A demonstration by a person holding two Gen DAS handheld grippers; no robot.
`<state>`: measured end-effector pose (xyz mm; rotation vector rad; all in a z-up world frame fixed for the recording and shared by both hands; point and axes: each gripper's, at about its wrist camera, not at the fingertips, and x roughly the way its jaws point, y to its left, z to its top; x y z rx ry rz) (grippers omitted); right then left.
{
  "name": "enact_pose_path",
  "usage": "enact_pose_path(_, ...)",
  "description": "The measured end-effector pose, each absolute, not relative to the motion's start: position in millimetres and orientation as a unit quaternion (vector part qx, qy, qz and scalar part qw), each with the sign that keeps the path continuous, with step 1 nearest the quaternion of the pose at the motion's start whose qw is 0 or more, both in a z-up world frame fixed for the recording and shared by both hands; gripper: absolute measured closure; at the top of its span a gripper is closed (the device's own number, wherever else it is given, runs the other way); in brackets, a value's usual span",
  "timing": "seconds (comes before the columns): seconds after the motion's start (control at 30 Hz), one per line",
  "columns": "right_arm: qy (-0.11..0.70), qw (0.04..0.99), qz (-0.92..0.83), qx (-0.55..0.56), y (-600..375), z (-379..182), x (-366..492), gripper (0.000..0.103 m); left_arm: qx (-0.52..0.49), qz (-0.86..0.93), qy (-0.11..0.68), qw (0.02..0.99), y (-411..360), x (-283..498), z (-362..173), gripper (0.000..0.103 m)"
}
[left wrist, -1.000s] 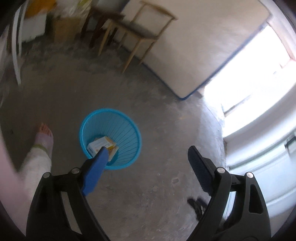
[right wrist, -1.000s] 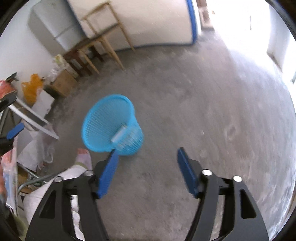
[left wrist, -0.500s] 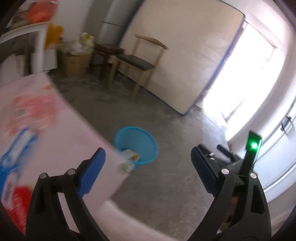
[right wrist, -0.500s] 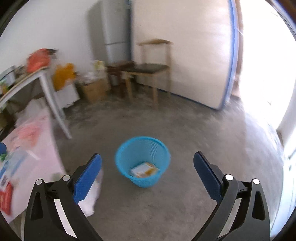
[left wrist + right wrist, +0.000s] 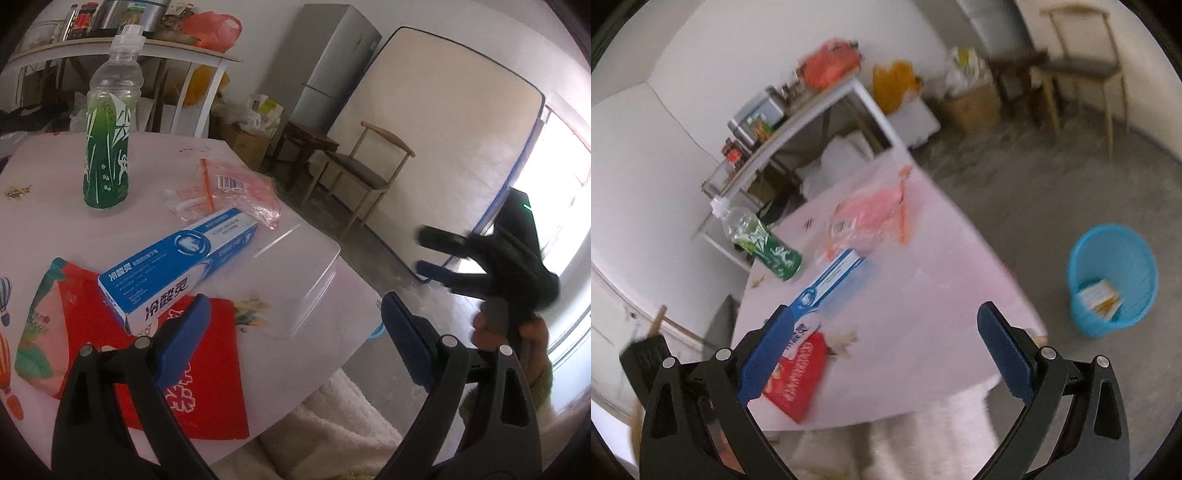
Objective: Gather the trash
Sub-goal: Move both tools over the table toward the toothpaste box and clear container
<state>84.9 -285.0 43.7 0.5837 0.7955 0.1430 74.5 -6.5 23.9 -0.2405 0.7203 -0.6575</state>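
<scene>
A blue toothpaste box (image 5: 177, 266) lies on the pink table (image 5: 303, 258), partly over a red packet (image 5: 207, 373). Behind them are a crumpled pink plastic bag (image 5: 243, 192) and an upright green drink bottle (image 5: 109, 147). My left gripper (image 5: 293, 339) hovers open and empty above the table's near corner, just short of the box. My right gripper (image 5: 886, 354) is also open and empty over the table's near edge. In the left wrist view the right gripper (image 5: 421, 250) shows at the right, held by a hand. A blue basket (image 5: 1113, 284) on the floor holds a yellow-white carton (image 5: 1099, 295).
A white rack (image 5: 122, 48) with jars and a red bag stands behind the table. A wooden chair (image 5: 362, 170), a fridge (image 5: 332, 62), a leaning mattress (image 5: 443, 147) and cardboard boxes (image 5: 971, 107) line the far wall. A fleecy white sleeve (image 5: 332, 424) lies under the grippers.
Both views have swung up from the blue basket on the floor to the table top. The right gripper's jaws have spread wider. The left gripper stays open.
</scene>
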Motion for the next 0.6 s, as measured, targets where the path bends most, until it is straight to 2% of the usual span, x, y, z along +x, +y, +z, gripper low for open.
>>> enact_pose_path(0.27, 0.424, 0.833, 0.052, 0.353, -288.0, 16.0, 113.2, 0.012, -0.124, -0.335, 0.363, 0.861, -14.8, 114.9, 22.4, 0.014)
enact_pose_path(0.43, 0.438, 0.807, 0.035, 0.394, -296.3, -6.6, 121.3, 0.025, -0.132, -0.328, 0.403, 0.844, -34.8, 156.7, 10.7, 0.015)
enact_pose_path(0.6, 0.446, 0.787, 0.034, 0.425, -305.3, -26.8, 119.5, 0.031, -0.117, -0.323, 0.426, 0.837, -50.7, 167.8, -1.9, 0.017)
